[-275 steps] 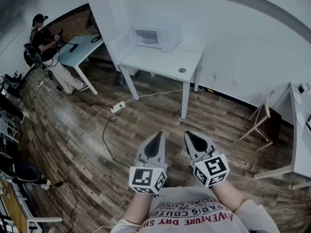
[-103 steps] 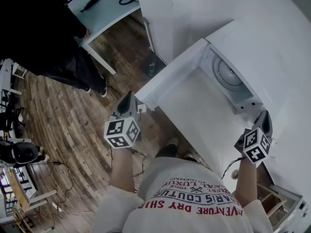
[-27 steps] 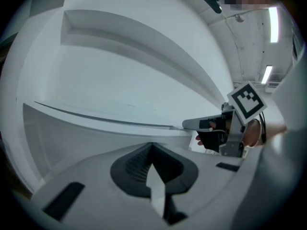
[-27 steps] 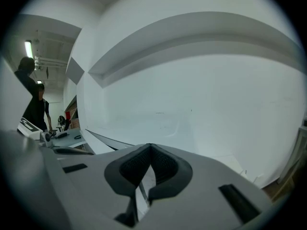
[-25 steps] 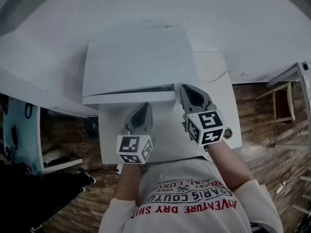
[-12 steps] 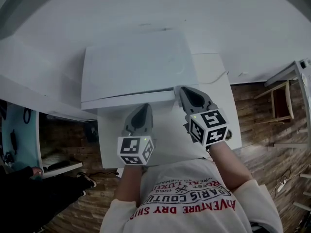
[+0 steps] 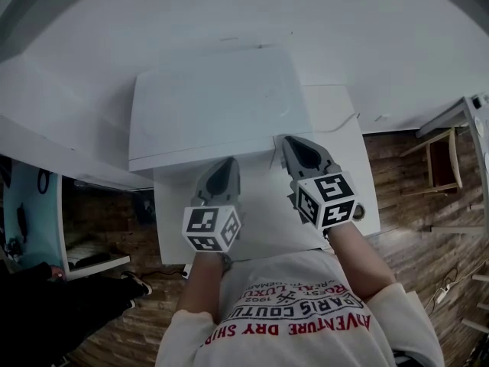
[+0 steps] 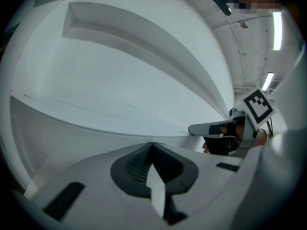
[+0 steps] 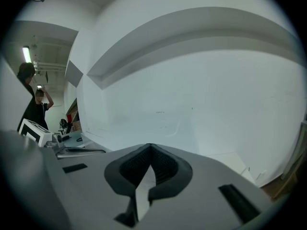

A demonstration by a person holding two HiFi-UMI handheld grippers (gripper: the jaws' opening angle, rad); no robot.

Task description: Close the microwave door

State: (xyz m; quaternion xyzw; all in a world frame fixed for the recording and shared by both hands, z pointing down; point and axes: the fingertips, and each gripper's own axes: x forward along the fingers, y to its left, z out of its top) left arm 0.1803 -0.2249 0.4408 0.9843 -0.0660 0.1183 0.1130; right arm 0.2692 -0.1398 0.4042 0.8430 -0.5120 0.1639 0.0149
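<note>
From above in the head view, the white microwave [image 7: 214, 105] stands at the back of a white table [image 7: 340, 136], its door lying flush along the front edge. My left gripper [image 7: 227, 163] is shut and empty, its tip right at the door's front face. In the left gripper view the left gripper [image 8: 152, 145] points at that white face from very close. My right gripper [image 7: 294, 140] is also shut and empty, beside the microwave's right front corner. In the right gripper view the right gripper [image 9: 151, 146] points past the microwave's white body at the wall.
A white wall rises right behind the microwave. A wooden chair [image 7: 439, 159] stands on the wood floor to the right. Left of the table are a lower desk [image 7: 84, 254] and a person in dark clothes [image 7: 46, 304]. Another person [image 9: 33, 104] stands far off.
Over the last second the slightly ajar door swung in against the microwave's body. My left gripper edged forward with it; the right gripper hardly moved.
</note>
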